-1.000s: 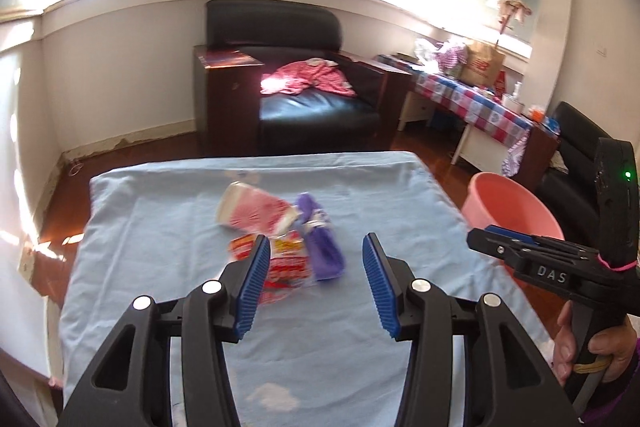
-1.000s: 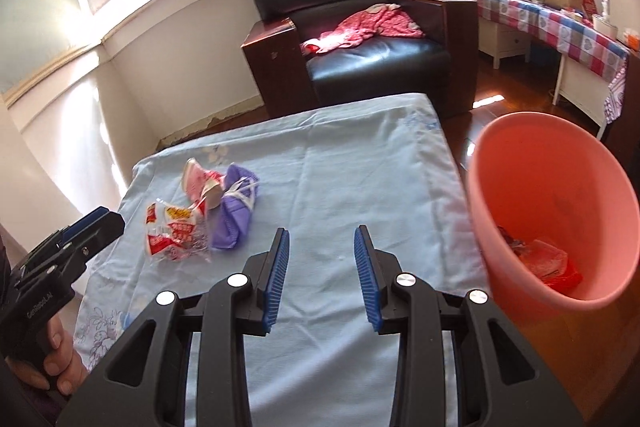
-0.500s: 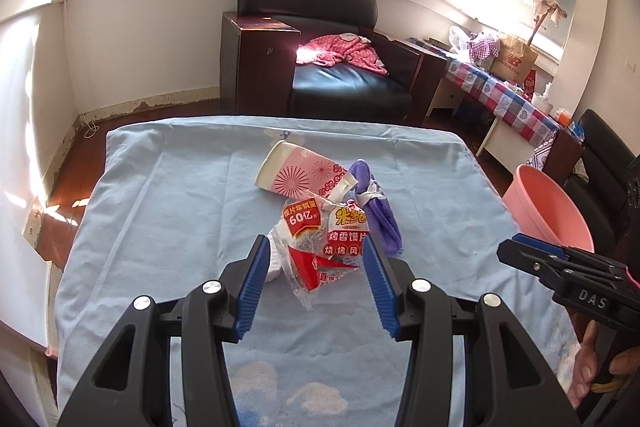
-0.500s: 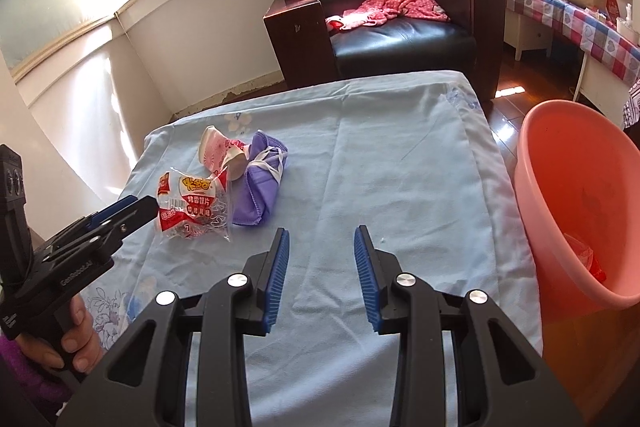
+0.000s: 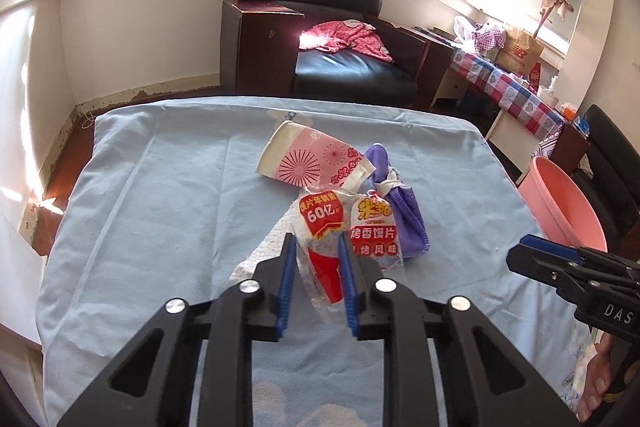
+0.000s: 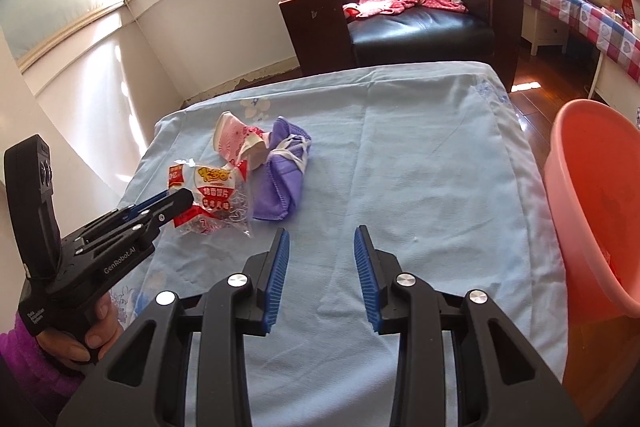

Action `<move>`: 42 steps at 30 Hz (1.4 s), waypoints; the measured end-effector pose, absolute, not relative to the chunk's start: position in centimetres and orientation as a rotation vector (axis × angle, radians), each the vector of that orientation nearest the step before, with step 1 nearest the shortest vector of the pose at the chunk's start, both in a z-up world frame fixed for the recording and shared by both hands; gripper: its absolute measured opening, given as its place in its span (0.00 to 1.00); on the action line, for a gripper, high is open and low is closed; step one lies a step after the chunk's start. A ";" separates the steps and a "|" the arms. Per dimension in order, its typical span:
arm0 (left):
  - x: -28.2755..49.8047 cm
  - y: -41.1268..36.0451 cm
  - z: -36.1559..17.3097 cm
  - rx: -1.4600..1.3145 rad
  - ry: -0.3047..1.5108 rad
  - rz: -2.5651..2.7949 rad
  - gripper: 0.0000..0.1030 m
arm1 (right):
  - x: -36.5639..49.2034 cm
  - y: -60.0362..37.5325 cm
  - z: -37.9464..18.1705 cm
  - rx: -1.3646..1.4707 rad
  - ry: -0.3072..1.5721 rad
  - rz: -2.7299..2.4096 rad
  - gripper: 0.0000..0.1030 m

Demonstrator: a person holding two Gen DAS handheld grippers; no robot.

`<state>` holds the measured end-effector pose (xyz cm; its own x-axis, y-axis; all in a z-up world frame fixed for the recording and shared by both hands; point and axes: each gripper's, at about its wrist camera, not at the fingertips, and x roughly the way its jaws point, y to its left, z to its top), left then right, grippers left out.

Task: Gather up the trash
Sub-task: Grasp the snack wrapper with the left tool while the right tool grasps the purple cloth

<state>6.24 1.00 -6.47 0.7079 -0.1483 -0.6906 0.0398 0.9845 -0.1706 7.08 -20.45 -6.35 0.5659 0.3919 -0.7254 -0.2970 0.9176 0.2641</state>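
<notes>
Left gripper [image 5: 316,259]: jaws have just been closing and now stand narrow, the blue pads against the near end of the snack bag, which is pinched between them.
Snack bag [image 5: 352,227]: clear crinkled plastic with red and yellow print, lying on the left part of the desk, near end in the left gripper.
Paper towel [image 5: 272,247]: white, partly under the snack bag on its left side.
Paper cup [image 5: 308,159]: pink and white, on its side just behind the snack bag, touching it.
Purple cloth [image 5: 400,211]: bunched, with a white tie, just right of the snack bag and the cup.
Right gripper [image 6: 322,255]: jaws partly apart, nothing between them, hovering above bare cloth to the right of the trash pile.
Desk [image 6: 420,167]: covered by a light blue cloth.
Pink bucket [image 6: 600,195]: standing on the floor beside the right edge of the desk.
Hands: a hand [image 6: 86,335] with a purple sleeve grips the left handle.
Behind: a black armchair [image 6: 400,7] with pink clothing on its seat.
</notes>
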 end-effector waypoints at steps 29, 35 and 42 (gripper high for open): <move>3.3 6.1 -4.3 -0.293 0.710 -0.070 0.05 | 13.3 -14.3 -9.8 0.097 0.985 0.454 0.33; 3.4 6.1 -4.3 -0.298 0.714 -0.069 0.05 | 12.7 -14.5 -9.2 0.052 0.951 0.447 0.11; 3.4 5.9 -4.1 -0.287 0.706 -0.067 0.05 | 11.6 -16.6 -7.9 0.096 0.907 0.428 0.09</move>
